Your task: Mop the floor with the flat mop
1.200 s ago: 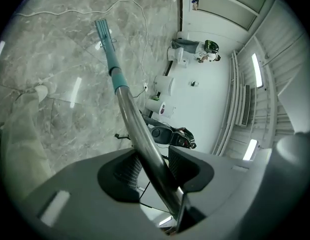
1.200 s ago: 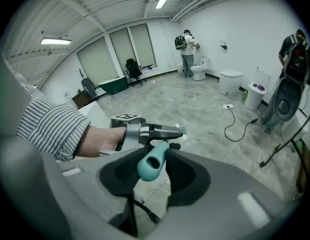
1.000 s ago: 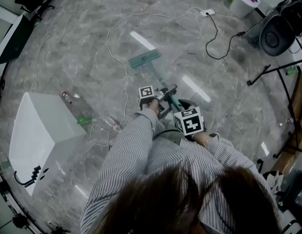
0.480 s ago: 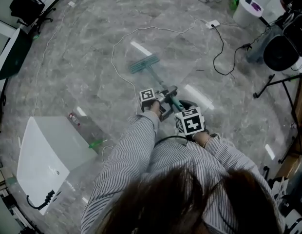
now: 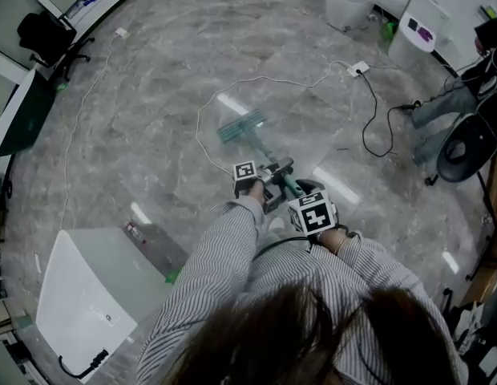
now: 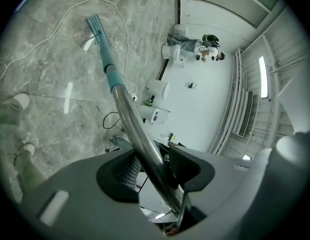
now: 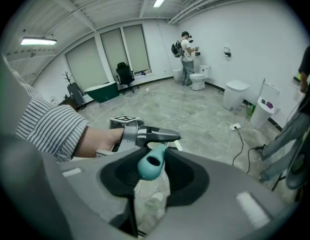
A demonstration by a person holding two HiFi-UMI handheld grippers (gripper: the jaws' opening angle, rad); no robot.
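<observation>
Looping near the flat mop (image 5: 242,125) head lies a white cable (image 5: 199,127). My left tongs (image 5: 272,172) and right tongs (image 5: 299,191) clamp its handle, angled forward-left.

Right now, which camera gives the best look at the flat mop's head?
The head view: the mop head lies flat on the floor, seen whole from above. The left gripper view shows it small at the pole's far end. The right gripper view shows only the teal handle end.
</observation>
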